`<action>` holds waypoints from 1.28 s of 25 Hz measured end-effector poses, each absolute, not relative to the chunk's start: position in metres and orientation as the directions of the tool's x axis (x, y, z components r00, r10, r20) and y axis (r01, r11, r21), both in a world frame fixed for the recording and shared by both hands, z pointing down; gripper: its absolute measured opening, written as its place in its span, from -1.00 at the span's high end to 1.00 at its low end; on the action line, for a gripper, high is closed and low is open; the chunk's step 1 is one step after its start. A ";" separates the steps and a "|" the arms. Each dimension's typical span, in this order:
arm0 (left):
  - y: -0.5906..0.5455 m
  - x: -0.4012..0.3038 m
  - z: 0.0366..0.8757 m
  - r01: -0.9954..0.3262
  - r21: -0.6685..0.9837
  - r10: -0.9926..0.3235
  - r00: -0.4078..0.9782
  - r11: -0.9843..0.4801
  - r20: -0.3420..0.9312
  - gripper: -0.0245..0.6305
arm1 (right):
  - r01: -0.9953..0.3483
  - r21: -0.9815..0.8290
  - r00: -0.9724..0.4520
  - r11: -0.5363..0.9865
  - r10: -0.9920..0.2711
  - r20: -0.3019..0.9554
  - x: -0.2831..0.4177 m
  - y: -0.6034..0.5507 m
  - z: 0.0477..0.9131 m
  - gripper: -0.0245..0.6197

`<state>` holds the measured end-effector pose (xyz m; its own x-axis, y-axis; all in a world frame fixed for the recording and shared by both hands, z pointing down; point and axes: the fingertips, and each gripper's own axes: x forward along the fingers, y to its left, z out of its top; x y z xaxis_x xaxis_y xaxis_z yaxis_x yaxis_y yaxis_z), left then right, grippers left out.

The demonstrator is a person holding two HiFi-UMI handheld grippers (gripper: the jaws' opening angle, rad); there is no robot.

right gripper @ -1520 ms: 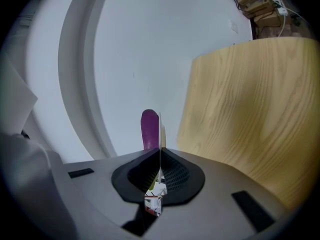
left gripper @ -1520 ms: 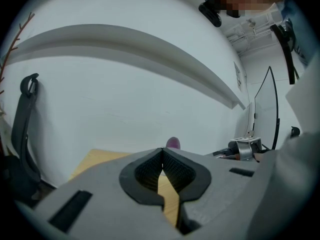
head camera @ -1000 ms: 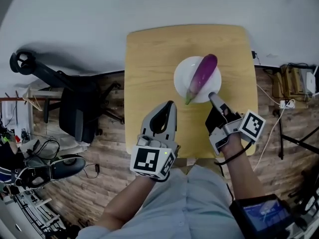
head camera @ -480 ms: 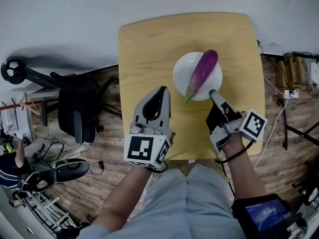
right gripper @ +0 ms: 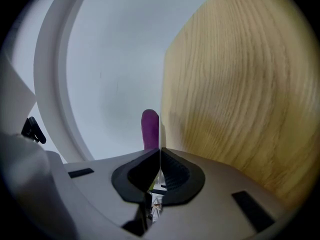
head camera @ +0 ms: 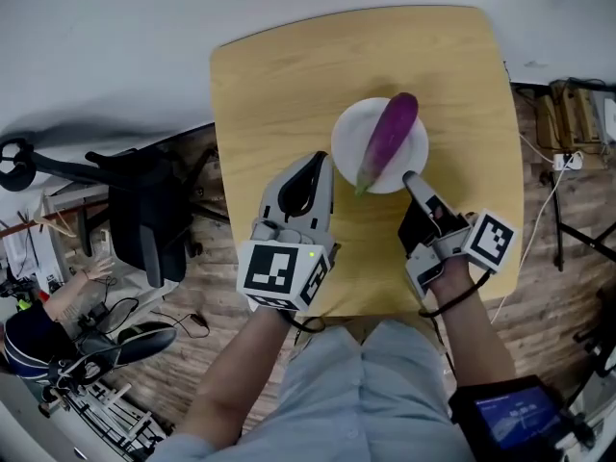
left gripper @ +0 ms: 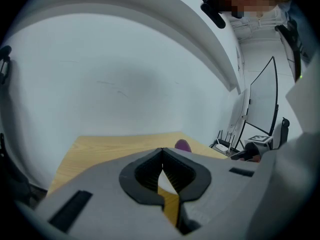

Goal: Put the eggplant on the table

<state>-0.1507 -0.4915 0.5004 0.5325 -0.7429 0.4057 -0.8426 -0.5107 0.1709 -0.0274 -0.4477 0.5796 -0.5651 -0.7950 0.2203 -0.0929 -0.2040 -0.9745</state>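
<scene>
Two grippers sit on the near side of the white plate point(head camera: 345, 144), and neither holds anything. The eggplant point(head camera: 387, 140) lies slantwise across that plate. Its green stem end reaches past the plate's near rim and its fat purple end points toward the far rim. The plate stands on the wooden table point(head camera: 279, 85), with bare wood all around it.

My reading is that the reach for the eggplant is the step in hand, and the lift has not begun. To do it well, whichever gripper goes in should spread its jaws before it arrives, not while over the plate. It should come across the eggplant's short axis, at the thick middle of the body and not the tapering stem end. The skin looks glossy and the body is round, so a grip near either end would likely slip or let it swing. Lift it clear of the rim first, then lower it onto bare wood beside the plate, lengthwise so it cannot roll far. The other gripper could steady the plate if it starts to slide.

The left gripper point(head camera: 320, 160) is near the plate's near-left side, with its tips pressed together and only table showing through the loop behind them. The right gripper point(head camera: 411, 177) has its closed tip at the plate's near-right rim. Whether it touches the rim I cannot tell. Its jaws meet with nothing between them, and the eggplant stands just beyond.
</scene>
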 end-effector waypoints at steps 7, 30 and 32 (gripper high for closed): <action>-0.505 -0.136 0.538 -0.790 0.205 -0.651 0.597 -0.577 0.469 0.91 | -0.091 -0.971 -0.557 -0.221 -0.797 0.234 -0.030 -0.452 0.596 0.90; -0.507 -0.104 0.587 -0.719 0.249 -0.531 0.662 -0.649 0.528 0.91 | -0.299 -0.895 -0.555 -0.332 -0.702 0.446 -0.015 -0.451 0.626 0.90; -0.507 -0.106 0.586 -0.717 0.249 -0.532 0.665 -0.651 0.524 0.91 | -0.348 -0.884 -0.566 -0.312 -0.682 0.463 -0.019 -0.452 0.624 0.89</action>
<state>-0.1056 -0.5070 0.5865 0.6653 -0.5320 0.5238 -0.7168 -0.6512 0.2491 -0.0191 -0.4516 0.6243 -0.5661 -0.6819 0.4632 -0.3476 -0.3121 -0.8842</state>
